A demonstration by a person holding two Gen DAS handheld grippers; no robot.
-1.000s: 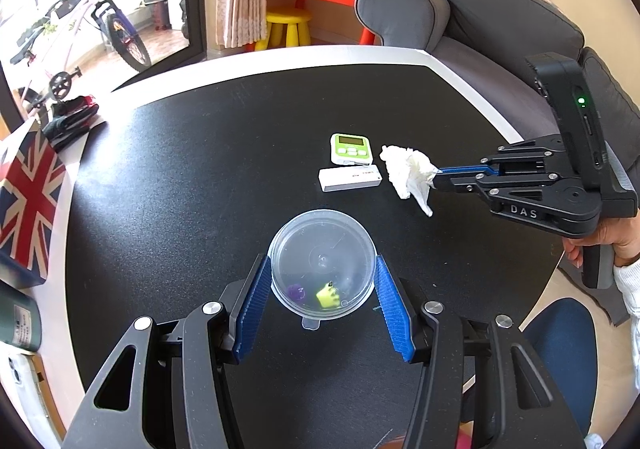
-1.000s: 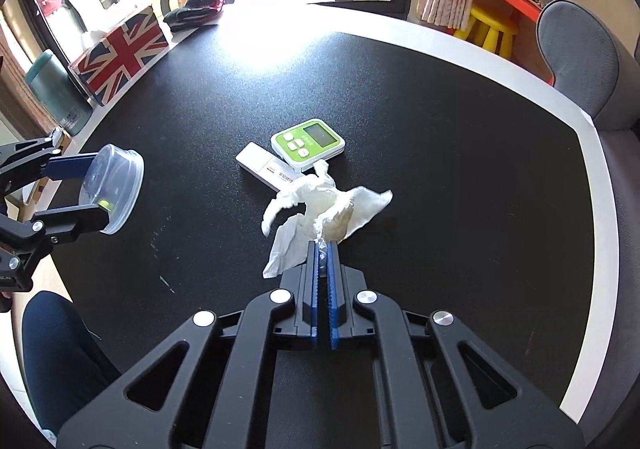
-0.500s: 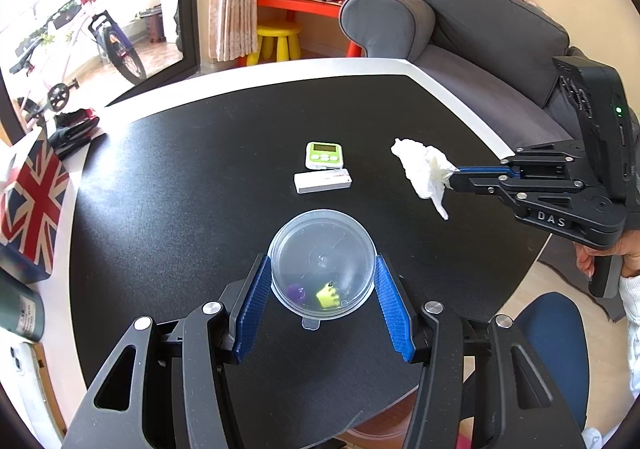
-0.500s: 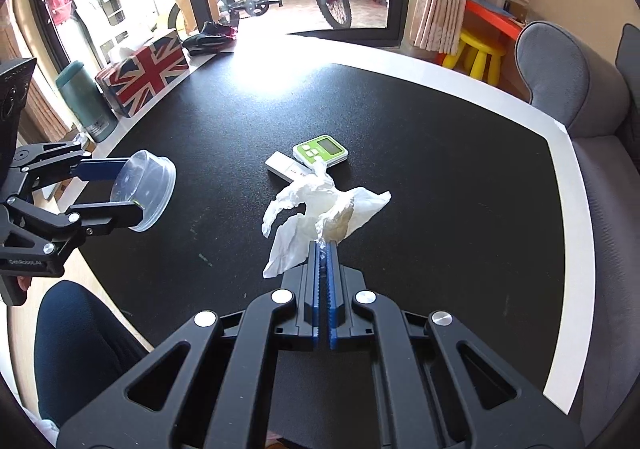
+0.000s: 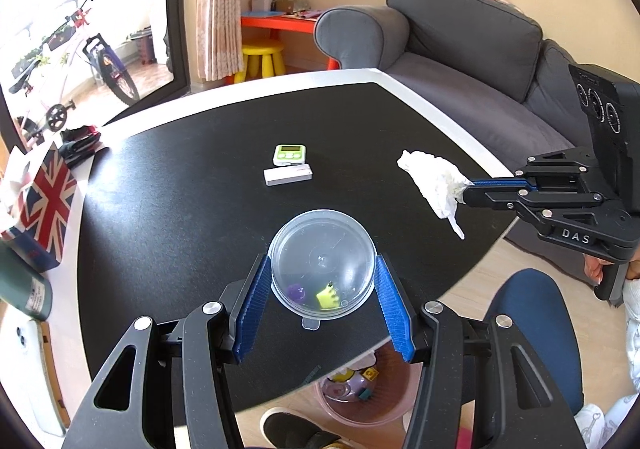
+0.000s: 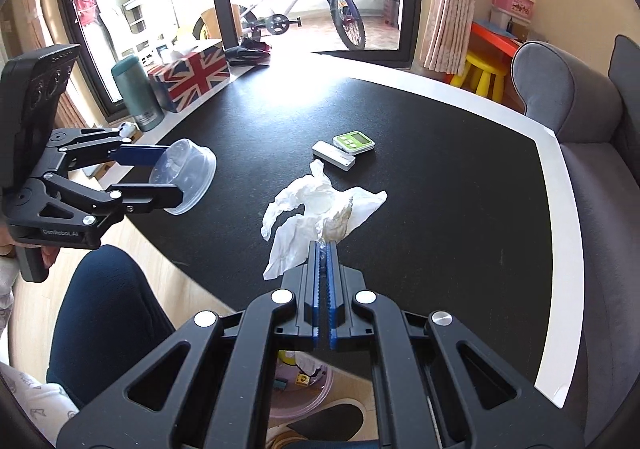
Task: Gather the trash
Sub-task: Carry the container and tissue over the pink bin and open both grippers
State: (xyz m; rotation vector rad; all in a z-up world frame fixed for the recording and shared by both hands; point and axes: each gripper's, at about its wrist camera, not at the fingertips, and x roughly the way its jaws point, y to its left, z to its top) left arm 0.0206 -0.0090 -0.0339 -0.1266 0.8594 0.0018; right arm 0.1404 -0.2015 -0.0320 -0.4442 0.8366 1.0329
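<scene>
My left gripper (image 5: 320, 281) is shut on a clear plastic cup (image 5: 322, 272) with small purple and yellow bits inside, held above the near edge of the black table (image 5: 180, 209). From the right wrist view the same cup (image 6: 184, 175) shows side-on in that gripper (image 6: 176, 173). My right gripper (image 6: 323, 245) is shut on a crumpled white tissue (image 6: 316, 209) that hangs above the table; in the left wrist view it (image 5: 466, 189) holds the tissue (image 5: 436, 183) near the table's right edge. A pink trash bin (image 5: 360, 397) with scraps stands on the floor below the table edge.
A green timer (image 5: 290, 154) and a white remote-like bar (image 5: 288, 175) lie mid-table. A Union Jack tissue box (image 5: 44, 205) and green bottle (image 5: 24, 289) sit at the left rim. A grey sofa (image 5: 480, 61) flanks the right. A person's knee (image 6: 108, 313) and shoe (image 5: 296, 429) are near the bin.
Both grippers have pulled back toward the near table edge and risen, still carrying the cup and the tissue. The bin under the table has come into view.
</scene>
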